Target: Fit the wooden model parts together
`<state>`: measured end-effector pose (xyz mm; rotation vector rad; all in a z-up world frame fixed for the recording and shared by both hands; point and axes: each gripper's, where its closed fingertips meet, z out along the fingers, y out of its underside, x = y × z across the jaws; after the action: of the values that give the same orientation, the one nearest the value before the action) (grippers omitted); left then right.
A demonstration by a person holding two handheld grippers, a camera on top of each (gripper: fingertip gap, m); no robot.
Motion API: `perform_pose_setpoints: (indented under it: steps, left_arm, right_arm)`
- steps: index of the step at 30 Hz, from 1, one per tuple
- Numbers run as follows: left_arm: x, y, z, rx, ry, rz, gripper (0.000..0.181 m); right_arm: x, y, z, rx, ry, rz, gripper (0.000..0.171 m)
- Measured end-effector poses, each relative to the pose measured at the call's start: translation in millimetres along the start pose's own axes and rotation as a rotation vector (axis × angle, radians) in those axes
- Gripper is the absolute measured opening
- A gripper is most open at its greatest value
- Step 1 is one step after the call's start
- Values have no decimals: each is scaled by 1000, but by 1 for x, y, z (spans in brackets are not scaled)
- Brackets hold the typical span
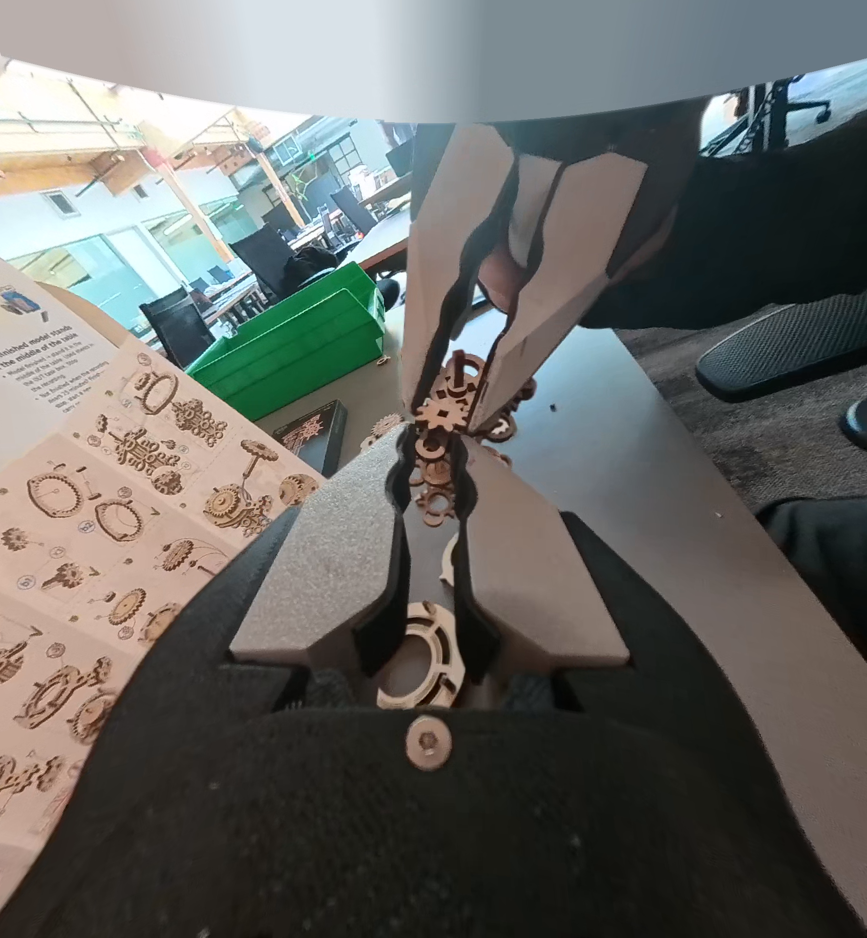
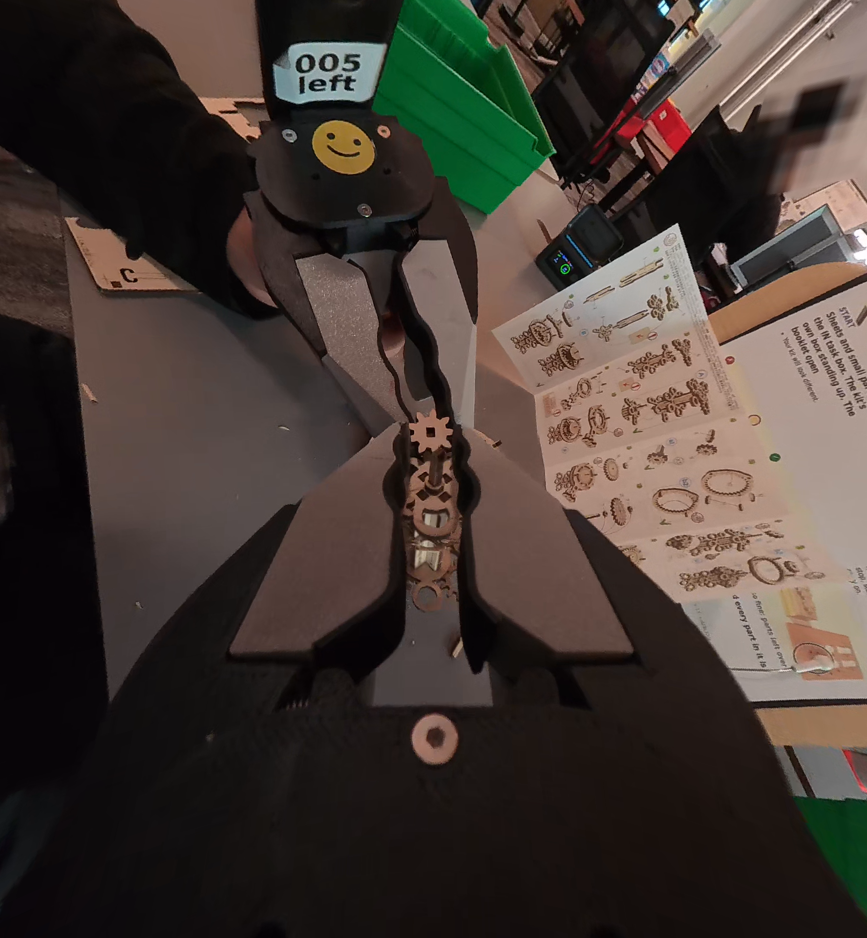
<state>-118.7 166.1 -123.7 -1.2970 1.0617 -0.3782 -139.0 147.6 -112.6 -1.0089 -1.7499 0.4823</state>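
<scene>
A small wooden gear (image 1: 441, 413) sits where both grippers' tips meet, above the dark table (image 1: 624, 457). My right gripper (image 2: 432, 441) is shut on the gear (image 2: 431, 431). In the left wrist view it (image 1: 444, 422) comes down from above. My left gripper (image 1: 434, 439) is shut on a wooden assembly of rings and gears (image 1: 431, 472), just under the small gear. The assembly (image 2: 431, 512) also shows in the gap between the right fingers, with a thin axle running up to the gear. The left gripper (image 2: 427, 413) faces me in the right wrist view.
A folded instruction sheet (image 1: 116, 482) (image 2: 649, 431) lies beside the work. Green bins (image 1: 289, 350) (image 2: 461, 127) and a black box (image 1: 319, 436) stand farther off. A pale ring part (image 1: 421, 655) lies on the table. A punched wooden sheet (image 2: 116, 264) and a small device (image 2: 583, 248) are nearby. The grippers are tip to tip, or close to it.
</scene>
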Motion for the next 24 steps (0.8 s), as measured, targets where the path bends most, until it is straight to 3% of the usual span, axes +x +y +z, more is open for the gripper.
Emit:
perform_pose_setpoints:
  steps: [13,24]
  left_arm:
    - [0,12,3,-122,-9,39,10]
    - [3,31,7,-227,23,-152,8]
  right_arm:
    - [-1,16,0,-134,19,-64,13]
    - [-6,34,7,-157,79,-77,13]
